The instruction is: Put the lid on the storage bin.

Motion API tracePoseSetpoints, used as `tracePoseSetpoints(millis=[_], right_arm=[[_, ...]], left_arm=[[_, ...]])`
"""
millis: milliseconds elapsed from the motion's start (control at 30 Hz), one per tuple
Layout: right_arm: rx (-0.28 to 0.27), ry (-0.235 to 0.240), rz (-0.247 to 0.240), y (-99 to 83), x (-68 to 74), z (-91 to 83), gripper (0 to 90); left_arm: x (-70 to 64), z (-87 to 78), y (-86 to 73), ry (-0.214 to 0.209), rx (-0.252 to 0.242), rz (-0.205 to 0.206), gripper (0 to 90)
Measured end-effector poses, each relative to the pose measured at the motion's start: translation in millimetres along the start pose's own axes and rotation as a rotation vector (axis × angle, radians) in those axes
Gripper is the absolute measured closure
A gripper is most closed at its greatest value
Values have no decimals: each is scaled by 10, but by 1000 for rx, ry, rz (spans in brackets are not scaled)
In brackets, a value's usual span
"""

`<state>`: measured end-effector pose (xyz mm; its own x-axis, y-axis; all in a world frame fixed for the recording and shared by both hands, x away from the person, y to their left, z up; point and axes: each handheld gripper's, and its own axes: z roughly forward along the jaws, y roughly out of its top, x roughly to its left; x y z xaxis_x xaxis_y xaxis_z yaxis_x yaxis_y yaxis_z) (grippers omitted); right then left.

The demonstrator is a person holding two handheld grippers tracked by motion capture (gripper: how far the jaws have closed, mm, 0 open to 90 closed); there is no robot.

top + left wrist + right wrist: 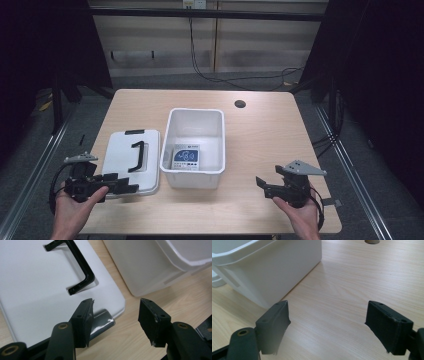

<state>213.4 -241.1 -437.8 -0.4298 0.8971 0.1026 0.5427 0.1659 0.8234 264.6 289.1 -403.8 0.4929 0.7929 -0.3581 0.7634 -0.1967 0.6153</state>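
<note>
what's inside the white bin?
One flat blue-and-white packet lies on the floor of the white bin, toward its left wall. The near wall hides the front strip of the floor.

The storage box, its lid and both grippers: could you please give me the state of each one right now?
White box: open, upright on the table, a small blue-and-white packet lying inside.
Lid: off, flat on the table left of the box, black handle facing up.
Left gripper: open, jaws at the lid's near corner, holding nothing.
Right gripper: open, over bare table right of the box, holding nothing.
</note>
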Motion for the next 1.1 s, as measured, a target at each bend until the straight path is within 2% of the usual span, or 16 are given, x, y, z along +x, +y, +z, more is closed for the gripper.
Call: tracePoseSetpoints(millis=[67, 167, 300, 433, 533, 600, 700, 767, 800, 833, 900, 967, 1100], right_arm=[[0, 0, -1, 0, -2, -2, 186], [1, 7, -4, 2, -4, -4, 187], [8, 11, -4, 0, -1, -3, 187], [13, 15, -2, 0, -8, 6, 187], [13, 16, -1, 0, -10, 6, 187], [15, 19, -3, -1, -7, 7, 187], [17, 23, -8, 0, -3, 10, 187], [21, 24, -6, 0, -2, 14, 187], [24, 25, -7, 0, 0, 20, 187], [23, 25, -9, 0, 1, 23, 187], [26, 28, -7, 1, 6, 27, 187], [27, 36, -4, 1, 13, 31, 187], [37, 39, -17, 2, 31, 40, 187]], left_arm=[[7, 13, 33, 4, 1, 3, 455], [24, 109, 151, 30, 37, 16, 455], [50, 172, 203, 44, 67, 17, 454], [38, 234, 305, 93, 119, 11, 457], [26, 249, 364, 114, 128, 8, 458], [14, 279, 444, 136, 164, 15, 458], [26, 327, 512, 168, 192, 12, 457], [33, 339, 534, 164, 208, 6, 450], [28, 385, 595, 192, 233, 7, 447], [28, 385, 595, 192, 233, 7, 438], [9, 450, 689, 216, 291, 12, 426], [2, 475, 744, 228, 327, 5, 412], [-2, 510, 810, 239, 343, -7, 420]])
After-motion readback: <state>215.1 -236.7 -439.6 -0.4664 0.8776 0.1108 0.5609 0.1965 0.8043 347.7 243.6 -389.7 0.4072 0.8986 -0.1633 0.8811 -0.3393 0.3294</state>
